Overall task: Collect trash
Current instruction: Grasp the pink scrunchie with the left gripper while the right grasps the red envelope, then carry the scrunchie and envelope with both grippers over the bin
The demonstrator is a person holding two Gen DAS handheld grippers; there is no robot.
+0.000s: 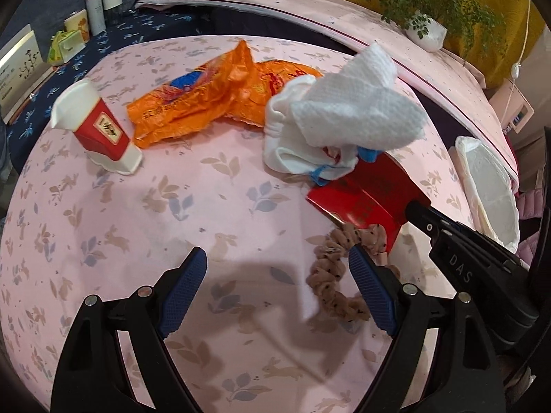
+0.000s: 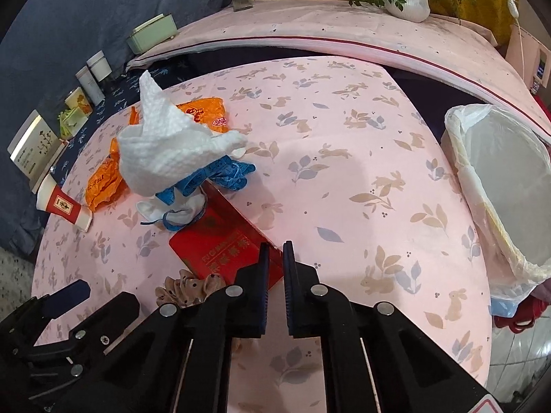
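The right tongs (image 2: 274, 246) are nearly closed on the near right corner of the red box (image 2: 227, 241), which lies flat on the pink rabbit-print surface (image 2: 344, 179). From the left wrist view the black fingers meet the box edge, though a thin gap between the pads leaves it unclear whether the pinch is firm. The left tongs (image 1: 277, 268) hang spread wide above bare cloth, grasping nothing, with the brown scrunchie (image 1: 330, 275) just beside and partly behind their right finger.

The rest of the trash sits further off: a crumpled white paper towel (image 1: 358, 110) heaped over white cloth and a blue measuring tape (image 2: 224, 172), touching the far end of the box, and an orange plastic bag (image 1: 206, 99) to the left of that. A red-and-white bottle (image 1: 100, 130) stands at the far left. The lined bin (image 2: 499, 186) waits at the right edge, well apart from the box.

The main risk is that a corner grip lets the box swing or slip when lifted. Since the towel pile rests against its far end, pulling it away could drag the tape and towel along or scatter them. The scrunchie lies against the box's near edge and may get swept along too.
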